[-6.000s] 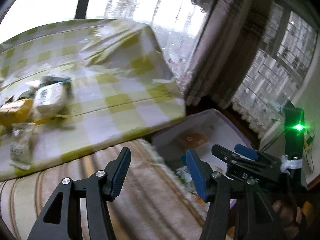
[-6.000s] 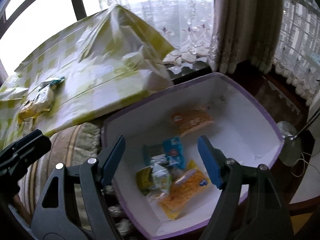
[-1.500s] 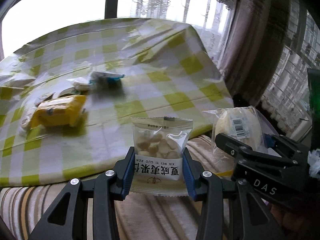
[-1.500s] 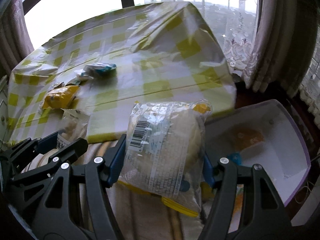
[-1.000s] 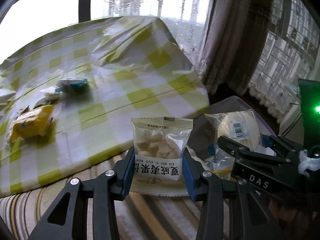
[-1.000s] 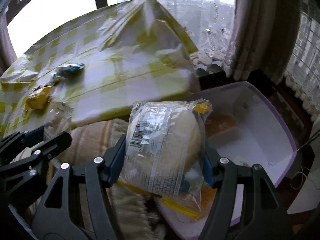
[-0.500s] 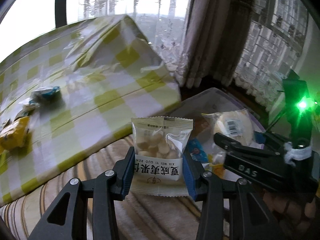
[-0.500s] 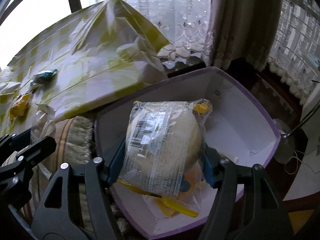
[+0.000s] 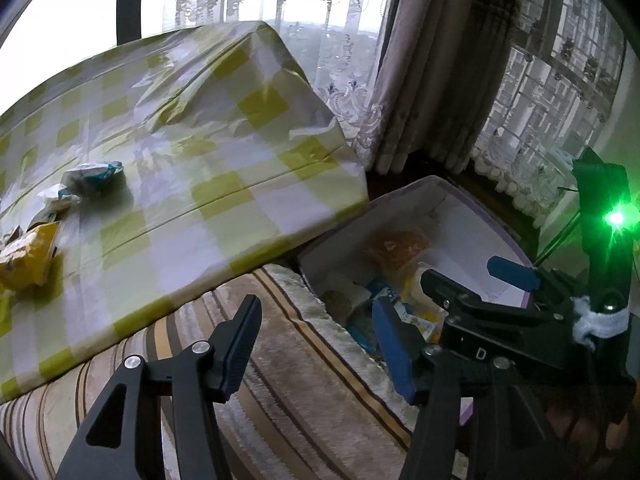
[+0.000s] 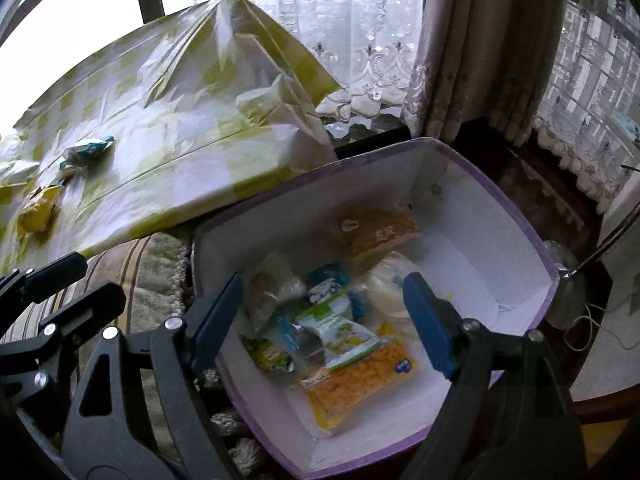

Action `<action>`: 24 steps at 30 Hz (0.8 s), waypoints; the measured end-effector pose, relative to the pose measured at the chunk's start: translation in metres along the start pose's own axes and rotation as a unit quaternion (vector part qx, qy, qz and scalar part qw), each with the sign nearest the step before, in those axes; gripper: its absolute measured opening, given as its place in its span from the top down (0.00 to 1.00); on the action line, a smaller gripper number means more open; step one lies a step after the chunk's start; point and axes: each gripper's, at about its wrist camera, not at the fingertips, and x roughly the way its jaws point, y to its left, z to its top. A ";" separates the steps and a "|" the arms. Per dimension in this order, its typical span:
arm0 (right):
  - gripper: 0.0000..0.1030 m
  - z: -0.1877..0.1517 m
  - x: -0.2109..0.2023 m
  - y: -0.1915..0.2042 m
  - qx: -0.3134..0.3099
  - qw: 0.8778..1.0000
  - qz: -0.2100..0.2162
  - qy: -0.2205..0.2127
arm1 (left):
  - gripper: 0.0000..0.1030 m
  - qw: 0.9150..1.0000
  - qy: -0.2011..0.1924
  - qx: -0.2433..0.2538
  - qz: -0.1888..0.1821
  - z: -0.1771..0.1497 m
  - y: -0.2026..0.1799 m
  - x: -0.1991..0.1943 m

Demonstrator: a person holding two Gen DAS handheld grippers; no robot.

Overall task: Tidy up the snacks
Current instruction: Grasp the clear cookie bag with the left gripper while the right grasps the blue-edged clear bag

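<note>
Both grippers are spread wide with nothing held: the left gripper (image 9: 316,336) hangs over the striped rug (image 9: 280,380) beside the box (image 10: 500,216), and the right gripper (image 10: 324,312) is poised above the box's pile of packets (image 10: 328,320).

Snacks remain on the table: a yellow packet (image 10: 38,210) and a blue-and-white one (image 10: 86,150) lie well apart from the box, on the checked cloth (image 9: 208,184). What lies beside them at the frame edge cannot be made out.

The next reach is best made low and flat, so that a crinkly film packet is pinched across its filled middle, not its thin sealed edge. The glossy plastic cloth is creased and could be dragged. The box is rigid, white inside, purple-rimmed, with rounded corners.
</note>
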 end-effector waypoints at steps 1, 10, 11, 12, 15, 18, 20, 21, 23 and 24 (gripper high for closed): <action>0.19 0.000 0.000 0.002 -0.002 1.000 0.000 0.000 | 0.43 1.000 0.000 -0.002 0.003 0.000 0.001 0.000; 0.19 0.001 -0.003 0.017 -0.011 1.000 0.008 0.000 | 0.43 0.999 -0.001 -0.034 0.026 -0.002 0.027 -0.002; 0.19 0.001 -0.003 0.020 -0.012 1.000 0.010 0.000 | 0.43 0.999 -0.002 -0.040 0.028 -0.002 0.031 -0.003; 0.19 0.001 -0.003 0.022 -0.014 1.000 0.012 0.000 | 0.43 0.999 -0.002 -0.044 0.031 -0.003 0.036 -0.004; 0.19 0.001 -0.004 0.036 -0.022 0.999 0.025 -0.002 | 0.43 0.997 -0.006 -0.063 0.042 -0.006 0.053 -0.008; 0.19 0.002 -0.006 0.053 -0.034 0.999 0.041 -0.005 | 0.43 0.994 -0.013 -0.088 0.058 -0.012 0.077 -0.016; 0.19 0.002 -0.006 0.067 -0.045 0.998 0.051 -0.007 | 0.43 0.992 -0.019 -0.103 0.071 -0.016 0.094 -0.022; 0.19 0.002 -0.006 0.075 -0.052 0.997 0.057 -0.009 | 0.43 0.991 -0.021 -0.110 0.077 -0.018 0.101 -0.025; 0.19 0.003 -0.006 0.089 -0.063 0.996 0.065 -0.011 | 0.43 0.987 -0.029 -0.135 0.087 -0.023 0.123 -0.033; 0.19 0.003 -0.005 0.097 -0.070 0.995 0.068 -0.011 | 0.43 0.983 -0.034 -0.150 0.097 -0.027 0.137 -0.038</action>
